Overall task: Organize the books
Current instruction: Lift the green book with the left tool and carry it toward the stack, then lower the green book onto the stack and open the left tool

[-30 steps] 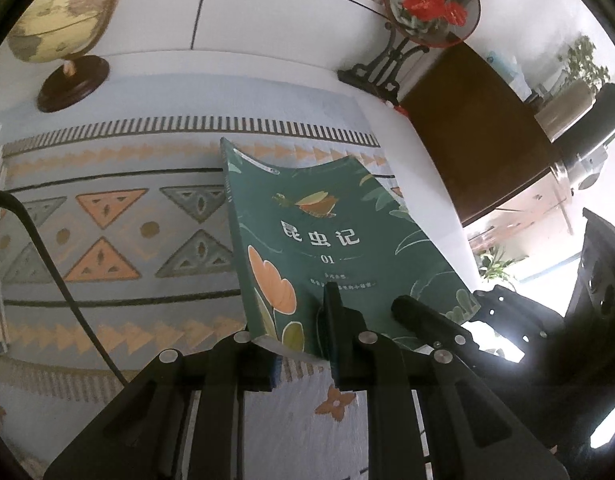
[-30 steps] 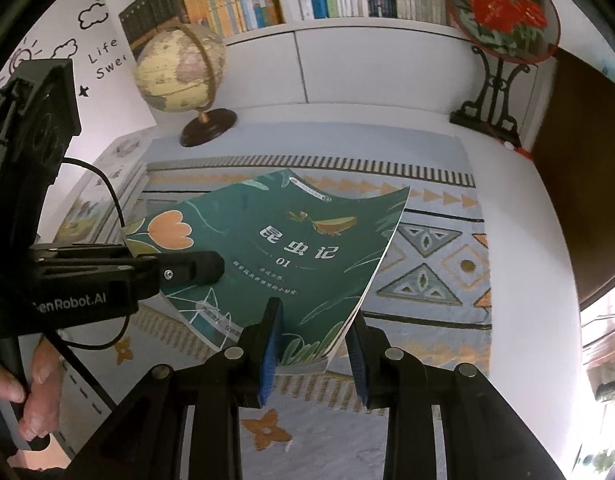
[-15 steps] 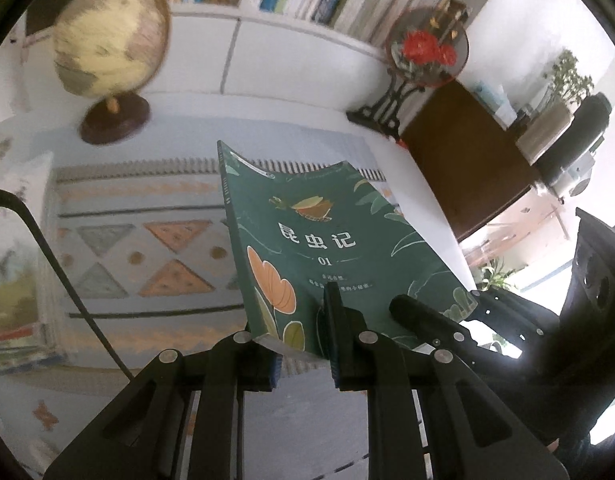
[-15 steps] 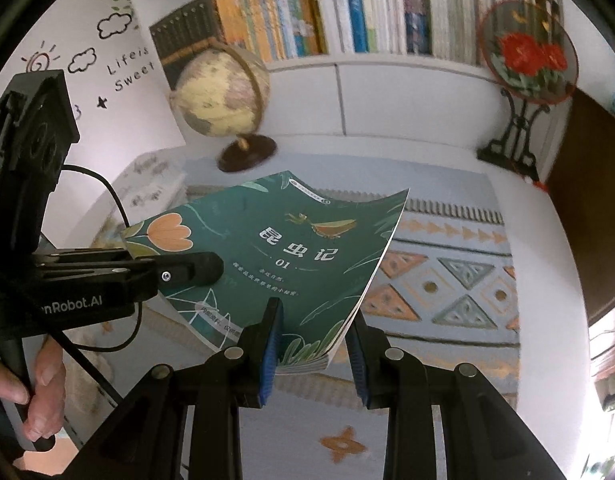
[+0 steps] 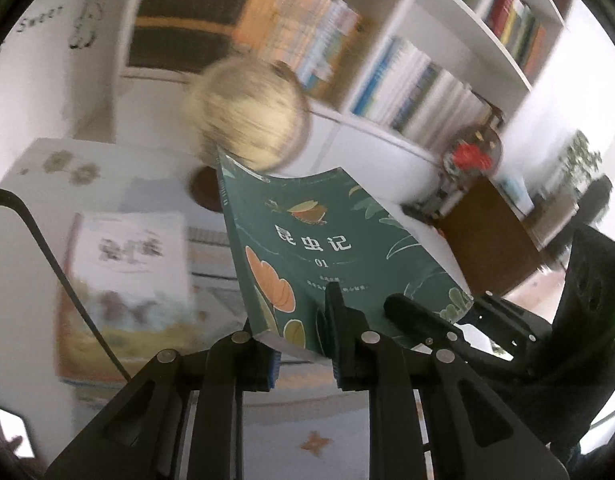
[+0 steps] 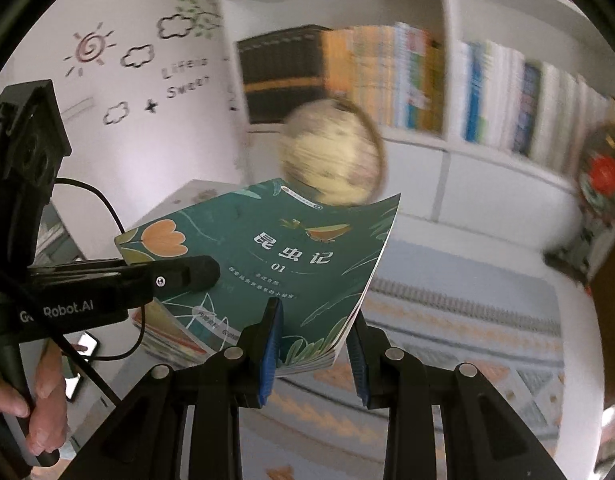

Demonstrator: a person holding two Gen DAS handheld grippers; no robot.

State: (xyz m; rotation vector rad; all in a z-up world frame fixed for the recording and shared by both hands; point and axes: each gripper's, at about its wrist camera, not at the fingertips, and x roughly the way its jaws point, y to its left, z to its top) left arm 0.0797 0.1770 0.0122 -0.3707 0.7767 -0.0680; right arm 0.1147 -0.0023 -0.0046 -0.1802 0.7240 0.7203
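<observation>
A dark green softcover book with an orange flower and white characters on its cover hangs in the air in front of a cream globe on a dark round base, which serves as the landmark here. To the left of the globe, and lower, a white picture book lies flat on top of a stack on the patterned table runner. The left gripper pinches the green book's near edge by the spine, its black fingers pressed onto the cover. The right gripper, blue-padded, clamps the book's opposite near corner at the page edges. The book sags between the two grips, below the globe in both views. Behind and to the right of the globe, a white bookshelf holds upright books. Further right stands a round red-flower ornament on a black stand.
</observation>
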